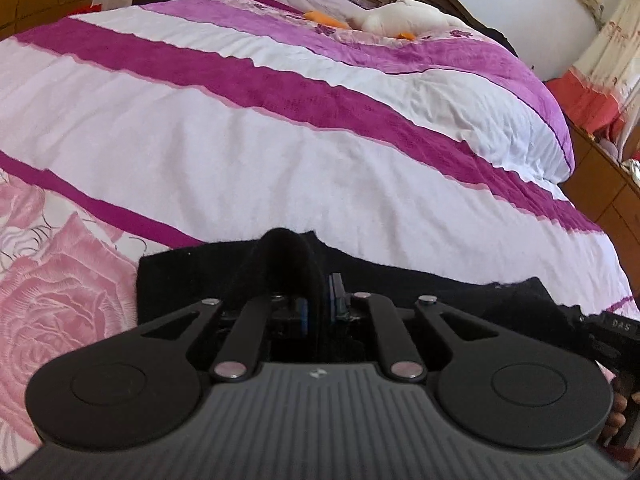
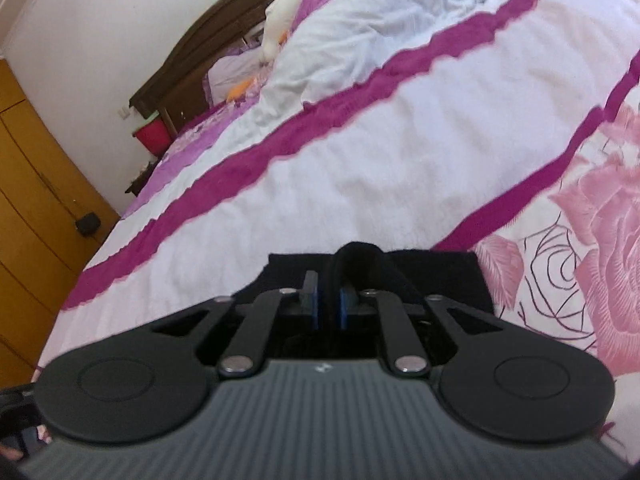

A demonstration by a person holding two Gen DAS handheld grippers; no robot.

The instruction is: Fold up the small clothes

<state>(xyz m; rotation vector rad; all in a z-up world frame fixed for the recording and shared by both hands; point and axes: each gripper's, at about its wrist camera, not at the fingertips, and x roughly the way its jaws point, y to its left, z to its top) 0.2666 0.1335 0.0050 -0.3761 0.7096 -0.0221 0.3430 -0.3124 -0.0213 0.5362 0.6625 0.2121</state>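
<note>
Pinching a black garment (image 1: 224,280) edge in both narrowly parted fingers (image 1: 303,312) (image 2: 314,304), striped bedspread (image 1: 280,152) beyond.

Left gripper (image 1: 318,300): pointing forward and downward, jaws nearly closed, a ridge of black cloth (image 1: 296,256) pinched up between the blue pads. Right gripper (image 2: 328,300): same attitude, jaws narrowly apart, a fold of the black cloth standing between its blue pads; contact on the left pad cannot be confirmed. Its body also shows at the lower right edge of the left wrist view, with fingers (image 1: 618,404) wrapped on it.
</note>
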